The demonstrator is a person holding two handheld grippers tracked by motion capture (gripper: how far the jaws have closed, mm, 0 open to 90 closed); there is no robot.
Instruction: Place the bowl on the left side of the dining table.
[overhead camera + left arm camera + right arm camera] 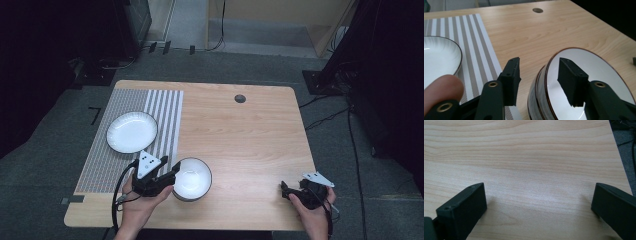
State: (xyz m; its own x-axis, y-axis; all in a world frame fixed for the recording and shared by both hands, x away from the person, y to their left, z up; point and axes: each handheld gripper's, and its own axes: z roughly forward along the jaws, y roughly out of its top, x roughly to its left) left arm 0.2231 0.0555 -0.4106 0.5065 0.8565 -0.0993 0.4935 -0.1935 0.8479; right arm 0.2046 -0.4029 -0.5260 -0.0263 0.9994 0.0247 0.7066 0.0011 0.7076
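Black jaws of the left gripper (540,77) straddle the near rim of a white ceramic bowl with a dark brown edge (599,72): one jaw hangs outside the wall, the other sits inside over the glossy white bottom, and a gap shows between the outer pad and the wall, so the half-open jaws do not clamp the rim. From the high view, this bowl (192,178) stands near the front edge of the light wooden table (250,130), just right of a grey-and-white striped placemat (165,117). On that placemat, left of the bowl and apart from it, rests a shallow white plate with a dark rim (131,132). Far right, near the table's front corner, the right gripper (286,189) hovers over bare wood, jaws spread wide with nothing between them
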